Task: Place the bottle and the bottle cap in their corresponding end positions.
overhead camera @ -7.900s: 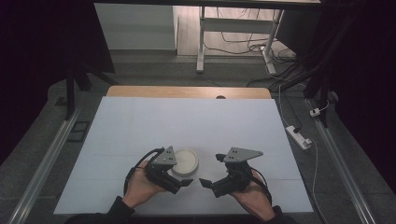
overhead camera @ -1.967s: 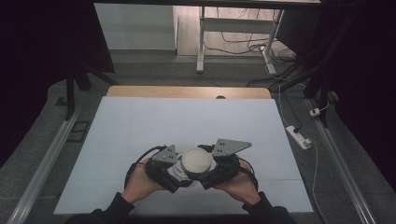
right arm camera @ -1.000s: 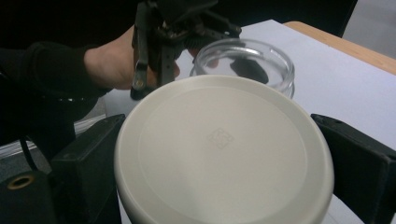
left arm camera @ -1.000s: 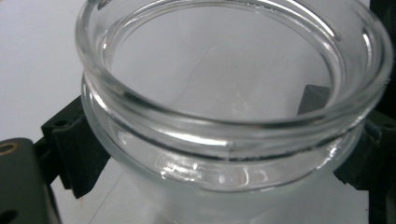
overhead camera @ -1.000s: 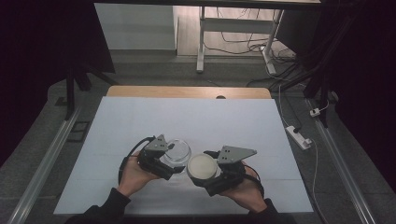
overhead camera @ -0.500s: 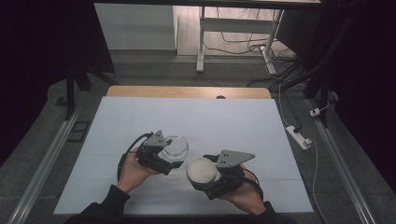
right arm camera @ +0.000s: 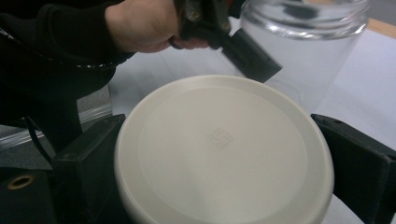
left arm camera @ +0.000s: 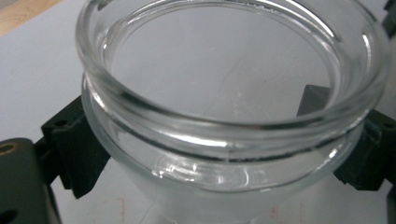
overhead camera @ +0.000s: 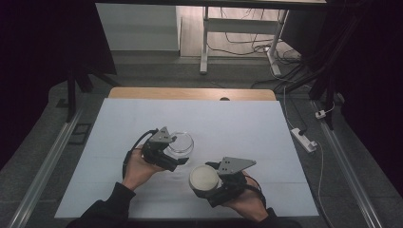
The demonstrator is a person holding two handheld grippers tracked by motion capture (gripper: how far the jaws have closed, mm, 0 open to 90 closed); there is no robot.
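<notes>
On the white counter (overhead camera: 237,123), near its front edge: clear glass jar (overhead camera: 181,142), upright, mouth open, no lid on it. Clamped at its sides, just below the rim, by the fingers (left arm camera: 70,149) of the left gripper (overhead camera: 172,153); one dark finger pressed against each side of the glass in the left gripper view, jar (left arm camera: 233,107) between them. Left hand (overhead camera: 138,168) behind that gripper, toward the front edge from the jar.

To the right of the jar and nearer the front edge, apart from it: round cream lid (overhead camera: 204,177), flat face up. Gripped across its width by the right gripper (overhead camera: 209,183), fingers (right arm camera: 88,154) tight against opposite edges of the lid (right arm camera: 224,154) in the right gripper view. Small square mark embossed at lid centre. Right hand (overhead camera: 244,202) beneath the gripper.

Whether the lid rests on the counter or is lifted clear of it: cannot tell.
</notes>
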